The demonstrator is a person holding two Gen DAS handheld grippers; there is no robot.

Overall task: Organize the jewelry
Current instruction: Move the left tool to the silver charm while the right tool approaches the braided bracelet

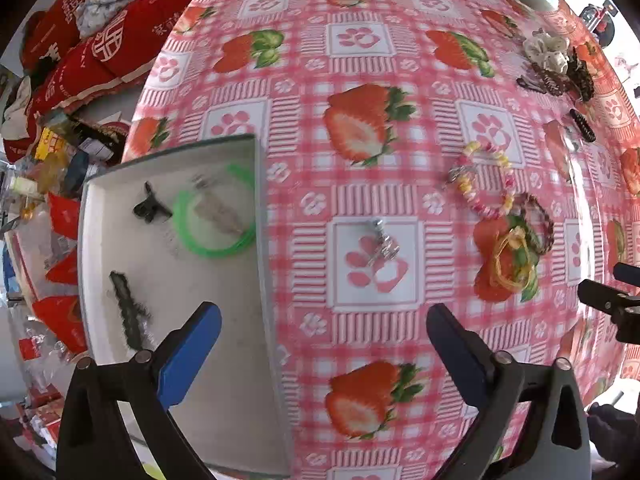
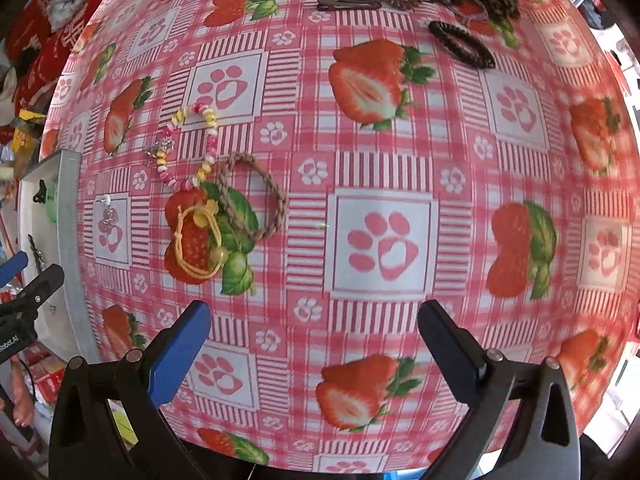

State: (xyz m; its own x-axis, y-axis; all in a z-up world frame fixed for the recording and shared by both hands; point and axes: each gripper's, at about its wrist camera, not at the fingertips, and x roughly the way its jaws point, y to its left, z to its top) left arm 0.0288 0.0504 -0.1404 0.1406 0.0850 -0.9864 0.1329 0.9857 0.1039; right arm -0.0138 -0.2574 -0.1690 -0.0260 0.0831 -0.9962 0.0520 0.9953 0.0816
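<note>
A white tray [image 1: 168, 300] sits at the table's left edge. It holds a green bangle [image 1: 212, 216], a small black clip [image 1: 150, 206] and a dark fuzzy clip [image 1: 128, 312]. A silver earring [image 1: 380, 242] lies on the cloth right of the tray. A beaded bracelet [image 2: 196, 148], a brown braided bracelet [image 2: 256, 196] and a yellow cord bracelet [image 2: 198, 244] lie together. My left gripper [image 1: 324, 340] is open and empty, over the tray's right edge. My right gripper [image 2: 314, 336] is open and empty, above bare cloth.
A pink strawberry tablecloth [image 2: 380, 240] covers the table. Hair ties, a dark oval hair band [image 2: 462, 44], a flat clip [image 2: 348, 3] and a white scrunchie [image 1: 546, 50] lie at the far right. Red bedding [image 1: 80, 52] and clutter lie left of the table.
</note>
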